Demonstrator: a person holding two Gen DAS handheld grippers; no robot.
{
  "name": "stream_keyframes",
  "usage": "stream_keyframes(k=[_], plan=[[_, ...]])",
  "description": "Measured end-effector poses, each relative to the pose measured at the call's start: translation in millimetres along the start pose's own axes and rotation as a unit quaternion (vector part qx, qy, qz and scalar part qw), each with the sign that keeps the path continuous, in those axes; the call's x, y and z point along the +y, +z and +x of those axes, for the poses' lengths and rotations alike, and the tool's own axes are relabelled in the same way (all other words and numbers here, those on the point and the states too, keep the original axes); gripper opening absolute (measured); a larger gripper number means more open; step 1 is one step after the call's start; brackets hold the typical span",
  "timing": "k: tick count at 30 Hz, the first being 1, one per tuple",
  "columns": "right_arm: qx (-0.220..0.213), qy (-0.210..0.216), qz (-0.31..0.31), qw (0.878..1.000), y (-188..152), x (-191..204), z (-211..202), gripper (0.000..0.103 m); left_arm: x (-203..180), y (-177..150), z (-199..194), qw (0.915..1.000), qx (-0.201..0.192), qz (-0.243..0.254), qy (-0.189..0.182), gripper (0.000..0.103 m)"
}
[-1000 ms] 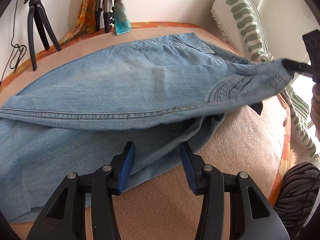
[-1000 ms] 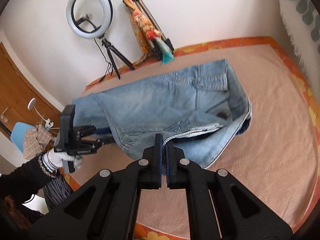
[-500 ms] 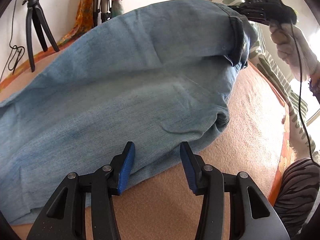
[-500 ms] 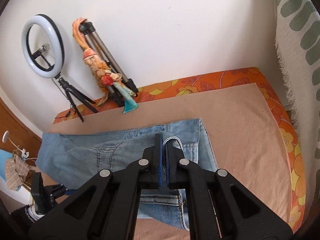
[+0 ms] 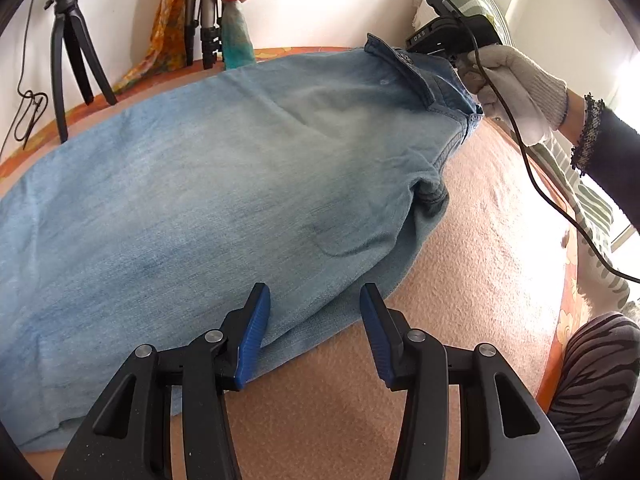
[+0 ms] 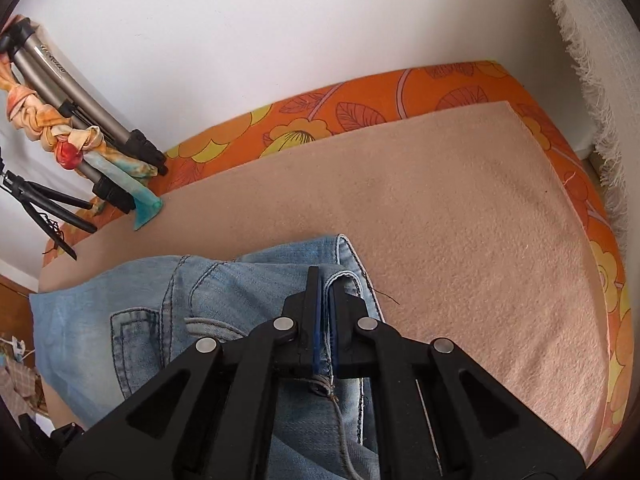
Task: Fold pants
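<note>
Light blue jeans (image 5: 208, 184) lie folded lengthwise across the pink blanket (image 5: 472, 216). My left gripper (image 5: 314, 300) hovers open over the near edge of the denim, nothing between its blue pads. At the far right in the left wrist view, my right gripper (image 5: 436, 46), held by a white-gloved hand (image 5: 516, 84), sits at the waistband. In the right wrist view my right gripper (image 6: 325, 280) is shut on the jeans' waistband edge (image 6: 340, 278), the jeans (image 6: 160, 304) spreading to the left below it.
Tripods with a tied scarf (image 5: 208, 12) lean on the far wall; in the right wrist view they (image 6: 80, 120) stand left. A green-striped pillow (image 5: 576, 184) lines the right side. The orange floral sheet (image 6: 360, 104) borders the blanket (image 6: 440, 208). A striped knee (image 5: 596, 384) is at lower right.
My right gripper carried the waistband up and over to the far side, laying the upper half of the jeans flat over the lower. My left gripper has stayed where it was.
</note>
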State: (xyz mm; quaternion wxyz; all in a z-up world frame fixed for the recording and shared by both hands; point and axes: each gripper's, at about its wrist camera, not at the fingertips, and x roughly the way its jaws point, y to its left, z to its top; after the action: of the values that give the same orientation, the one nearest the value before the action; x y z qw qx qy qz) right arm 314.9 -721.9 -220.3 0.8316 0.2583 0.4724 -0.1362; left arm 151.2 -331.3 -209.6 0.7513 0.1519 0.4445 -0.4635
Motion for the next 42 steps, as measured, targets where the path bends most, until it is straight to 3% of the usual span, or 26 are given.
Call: stream_keyframes(k=[8, 11, 12, 14, 15, 17, 20, 27, 32, 39, 40, 42], plan=[[-0.025, 0.077, 0.008, 0.997, -13.1, -10.5, -58.0, 0.005, -9.9, 5.9, -9.1, 0.9998, -0.008, 0.011, -0.014, 0.045], [-0.028, 0.122, 0.040, 0.991, -17.1, -19.7, -70.5, 0.009, -22.0, 10.3, -13.8, 0.9991, -0.019, 0.032, -0.019, 0.045], [-0.034, 0.129, 0.050, 0.990, -16.2, -23.2, -74.5, 0.014, -27.4, 12.1, -14.6, 0.9987, -0.021, 0.042, -0.019, 0.045], [-0.055, 0.137, 0.087, 0.985, -11.3, -33.9, -84.7, 0.055, -36.9, 16.6, -13.4, 0.9980, -0.021, 0.058, -0.015, 0.045], [-0.062, 0.157, 0.113, 0.979, -8.0, -42.2, -88.7, 0.060, -42.1, 17.9, -12.8, 0.9976, -0.020, 0.064, -0.015, 0.045], [-0.081, 0.161, 0.139, 0.974, -2.7, -52.0, -100.4, 0.060, -49.4, 22.3, -9.9, 0.9970, -0.019, 0.074, -0.014, 0.045], [-0.099, 0.126, 0.103, 0.982, -6.4, -48.6, -120.2, 0.060, -61.0, 29.2, -6.2, 0.9948, -0.018, 0.099, -0.014, 0.045], [-0.037, 0.063, 0.089, 0.993, -76.0, -57.5, -118.2, 0.061, -82.2, 32.3, -6.4, 0.9885, -0.020, 0.150, -0.003, 0.045], [0.018, 0.086, 0.121, 0.989, -121.9, -65.7, -87.5, 0.061, -84.5, 33.5, 6.5, 0.9872, -0.003, 0.159, 0.011, 0.045], [0.033, 0.119, 0.181, 0.976, -126.0, -70.2, -56.5, 0.061, -87.9, 36.7, 18.8, 0.9860, -0.004, 0.164, 0.031, 0.045], [0.033, 0.127, 0.186, 0.974, -124.3, -70.0, -54.3, 0.061, -88.3, 36.7, 20.7, 0.9859, -0.003, 0.164, 0.032, 0.043], [0.032, 0.126, 0.186, 0.974, -121.6, -67.6, -50.9, 0.061, -87.0, 37.5, 25.6, 0.9867, 0.003, 0.161, 0.023, 0.015]])
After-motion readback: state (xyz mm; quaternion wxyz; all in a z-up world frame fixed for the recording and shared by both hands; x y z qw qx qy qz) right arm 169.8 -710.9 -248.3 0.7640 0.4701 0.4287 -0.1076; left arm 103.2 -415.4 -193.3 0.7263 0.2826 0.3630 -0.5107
